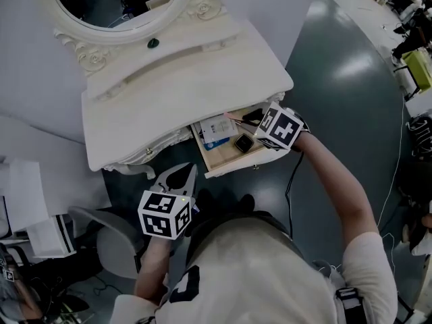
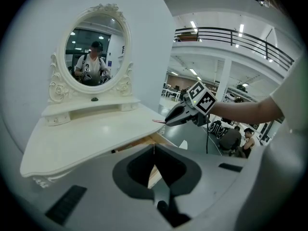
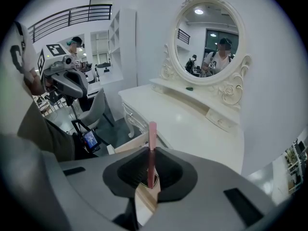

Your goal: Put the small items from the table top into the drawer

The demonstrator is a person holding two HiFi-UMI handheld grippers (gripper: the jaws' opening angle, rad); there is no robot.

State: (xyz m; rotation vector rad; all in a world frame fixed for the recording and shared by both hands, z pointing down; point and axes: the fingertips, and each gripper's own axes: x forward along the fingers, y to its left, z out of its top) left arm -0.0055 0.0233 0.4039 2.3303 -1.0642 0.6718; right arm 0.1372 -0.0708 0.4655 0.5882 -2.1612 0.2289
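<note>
The thin pink stick (image 3: pixel 152 141) stands upright between the jaws of the right claw (image 1: pixel 254 118), which is clamped on its lower part; the tip pokes out beyond the jaws. In the head view that claw hangs over the open drawer (image 1: pixel 229 169) at the surface's front right corner. A blue-and-white packet (image 1: pixel 216 131) and a small dark square item (image 1: pixel 244 142) already lie in the drawer. The step in hand looks like delivery: the stick is lifted and over the drawer but not yet let go. The next move calls for lowering it into bare wood beside those items, then parting the jaws. The left claw (image 1: pixel 179 178) is closed on nothing, low in front of the surface (image 1: pixel 182 93). A small dark green thing (image 1: pixel 153 43) sits under the mirror (image 1: pixel 115 5); whether it is loose I cannot tell.
</note>
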